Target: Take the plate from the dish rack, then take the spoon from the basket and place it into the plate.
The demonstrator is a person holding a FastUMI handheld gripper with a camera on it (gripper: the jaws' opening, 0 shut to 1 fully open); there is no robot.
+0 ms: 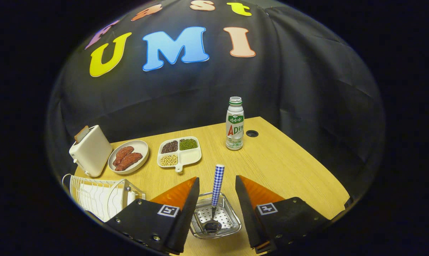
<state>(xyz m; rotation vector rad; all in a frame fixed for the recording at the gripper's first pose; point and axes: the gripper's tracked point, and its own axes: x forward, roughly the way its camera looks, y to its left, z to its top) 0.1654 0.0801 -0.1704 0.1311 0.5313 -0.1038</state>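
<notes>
My gripper [217,186] is open, its two fingers spread wide above the table. Between them, lower down, sits a small metal perforated basket [230,222]. A spoon [216,190] with a blue-and-white checked handle leans in it, bowl down in the basket, handle pointing away from me. Neither finger touches the spoon. Left of the left finger stands a white wire dish rack [93,193] with white plates [104,202] upright in its slots, partly hidden by that finger.
Beyond the fingers on the wooden table [282,167]: a white toaster [91,151] with bread in it, a plate of red meat slices [129,156], a divided dish of beans [178,152], a white bottle [235,124] and a cable hole [252,133].
</notes>
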